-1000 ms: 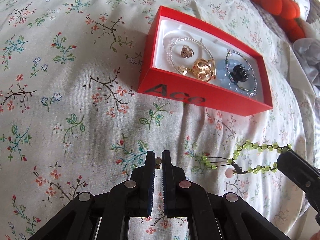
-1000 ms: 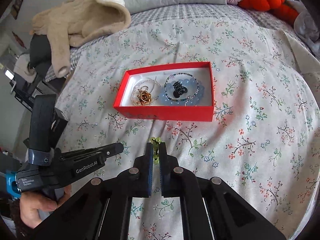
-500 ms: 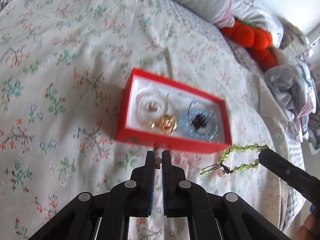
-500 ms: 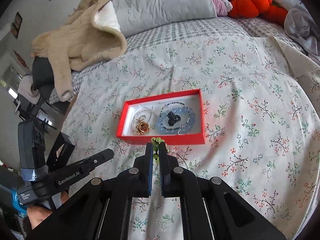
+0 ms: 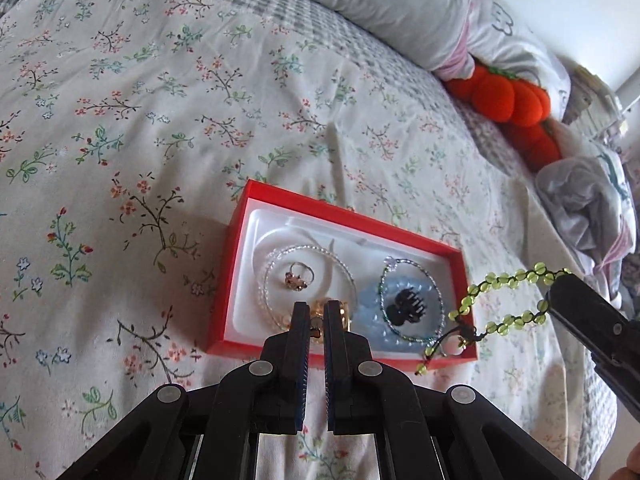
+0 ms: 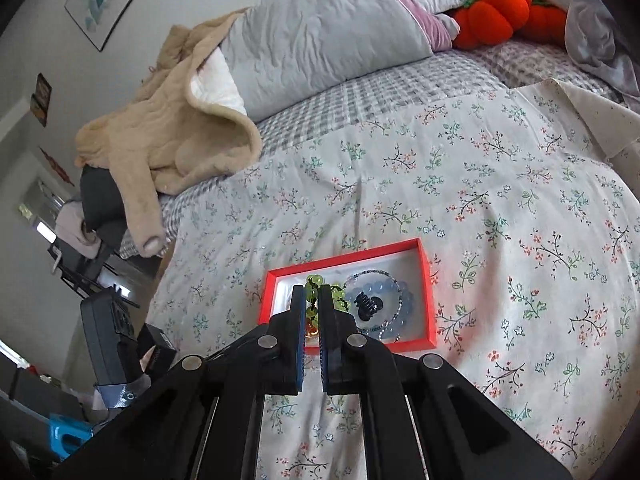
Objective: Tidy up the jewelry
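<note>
A red box (image 5: 240,236) with a white liner lies on the floral bedspread. It holds a clear bead bracelet (image 5: 344,268), a small ring (image 5: 300,276), a gold piece (image 5: 344,312), a blue bracelet (image 5: 368,308) and a black hair claw (image 5: 406,306). My left gripper (image 5: 316,312) is shut on a small earring-like piece (image 5: 316,326) above the box's near side. My right gripper (image 6: 314,296) is shut on a green bead bracelet (image 5: 504,280), which hangs over the box's right end; the beads also show between the jaws in the right wrist view (image 6: 316,282), over the box (image 6: 426,280).
Grey pillows (image 6: 320,40) and an orange pumpkin plush (image 6: 492,8) lie at the bed's head. A beige fleece garment (image 6: 168,128) hangs over the left edge of the bed. Crumpled clothes (image 5: 592,208) lie at the right.
Both grippers have risen and moved toward the box. The green bracelet, held low beside the box before, now hangs over the box's right end.
</note>
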`<action>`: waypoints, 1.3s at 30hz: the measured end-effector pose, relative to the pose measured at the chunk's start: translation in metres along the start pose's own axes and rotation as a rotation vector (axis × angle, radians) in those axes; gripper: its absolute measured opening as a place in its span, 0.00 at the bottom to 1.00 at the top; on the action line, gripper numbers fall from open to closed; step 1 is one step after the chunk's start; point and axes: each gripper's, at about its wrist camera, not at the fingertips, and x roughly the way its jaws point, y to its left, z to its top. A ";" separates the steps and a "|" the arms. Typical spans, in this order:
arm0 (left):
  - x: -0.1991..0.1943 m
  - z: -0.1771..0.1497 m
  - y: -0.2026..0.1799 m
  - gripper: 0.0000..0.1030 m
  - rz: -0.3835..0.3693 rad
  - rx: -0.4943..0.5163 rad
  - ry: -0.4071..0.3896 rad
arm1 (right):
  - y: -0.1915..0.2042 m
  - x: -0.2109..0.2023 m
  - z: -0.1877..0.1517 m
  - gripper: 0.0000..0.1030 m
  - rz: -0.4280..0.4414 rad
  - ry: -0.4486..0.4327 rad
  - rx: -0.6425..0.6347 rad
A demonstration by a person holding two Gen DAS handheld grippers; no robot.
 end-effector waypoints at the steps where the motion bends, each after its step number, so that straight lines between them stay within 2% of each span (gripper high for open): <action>1: 0.003 0.002 0.000 0.01 0.002 0.002 0.000 | 0.000 0.004 0.001 0.05 -0.003 0.002 -0.009; 8: 0.007 0.005 0.000 0.04 0.042 0.029 -0.013 | 0.003 0.029 0.008 0.05 0.033 0.017 -0.032; 10: 0.005 0.005 -0.002 0.14 0.064 0.046 -0.013 | 0.004 0.035 0.010 0.05 0.047 0.016 -0.035; 12: 0.002 0.003 -0.004 0.29 0.083 0.074 -0.020 | 0.003 0.043 0.012 0.05 0.056 0.019 -0.042; 13: 0.001 0.002 -0.005 0.30 0.092 0.088 -0.023 | 0.002 0.046 0.012 0.05 0.053 0.022 -0.045; 22: 0.000 0.000 -0.001 0.34 0.145 0.116 0.006 | -0.033 0.070 0.015 0.06 -0.119 0.058 -0.011; 25: -0.002 0.000 -0.002 0.41 0.150 0.112 0.010 | -0.041 0.069 0.016 0.08 -0.154 0.081 0.018; 27: -0.005 -0.001 -0.003 0.42 0.168 0.110 0.007 | -0.042 0.064 0.016 0.17 -0.155 0.084 0.025; 29: -0.011 -0.002 -0.004 0.43 0.181 0.113 0.000 | -0.039 0.057 0.015 0.37 -0.164 0.083 0.021; 31: -0.016 -0.003 -0.005 0.48 0.191 0.114 0.001 | -0.036 0.049 0.012 0.46 -0.173 0.092 0.026; 33: -0.022 -0.006 -0.006 0.59 0.209 0.116 0.000 | -0.034 0.044 0.010 0.46 -0.188 0.114 0.031; 36: -0.028 -0.013 -0.008 0.68 0.243 0.130 0.019 | -0.031 0.034 0.003 0.47 -0.227 0.138 0.027; 39: -0.032 -0.024 -0.007 0.74 0.279 0.135 0.051 | -0.028 0.023 -0.010 0.56 -0.263 0.156 -0.002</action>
